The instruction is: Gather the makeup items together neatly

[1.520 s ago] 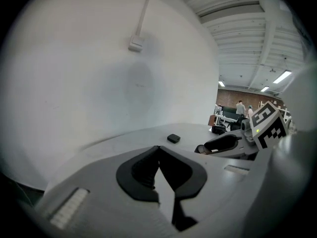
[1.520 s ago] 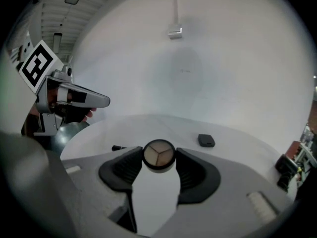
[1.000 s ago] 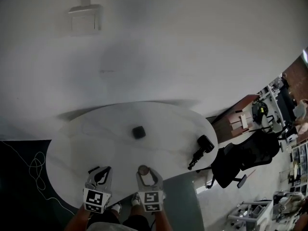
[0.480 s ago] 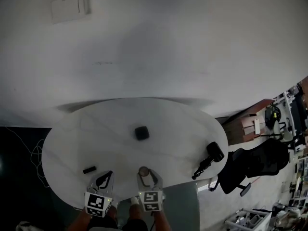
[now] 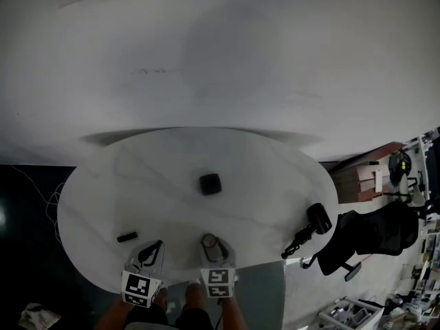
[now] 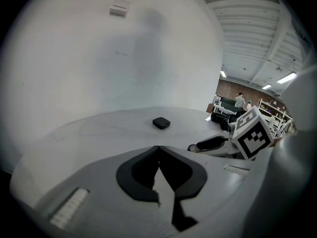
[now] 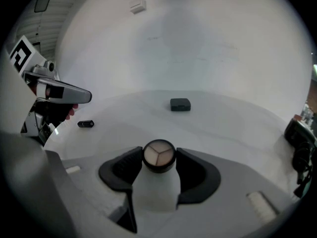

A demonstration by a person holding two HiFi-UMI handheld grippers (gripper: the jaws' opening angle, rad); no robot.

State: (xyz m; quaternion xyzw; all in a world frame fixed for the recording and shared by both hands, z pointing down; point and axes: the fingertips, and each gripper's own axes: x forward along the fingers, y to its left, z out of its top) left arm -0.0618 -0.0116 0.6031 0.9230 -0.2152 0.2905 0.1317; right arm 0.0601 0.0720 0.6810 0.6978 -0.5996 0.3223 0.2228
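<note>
Three shades show only in right gripper view, on the compact (image 7: 159, 154) right gripper (image 7: 159, 157) clamps; left gripper (image 6: 158, 148) closed.

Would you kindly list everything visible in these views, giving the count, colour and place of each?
table: one, white, round, against the wall.
square case: one, black, near the table's middle.
small tube: one, black, near the table's front left edge.
round palette: one, black rim with three beige shades, between the right gripper's jaws.
handheld device: one, black, at the table's right edge.
office chair: one, black, on the floor right of the table.
wall plate: one, white, high on the wall.
left gripper: one, grey with black pads, jaws together, empty, at the near edge.
right gripper: one, grey with black pads, closed on the round palette.
</note>
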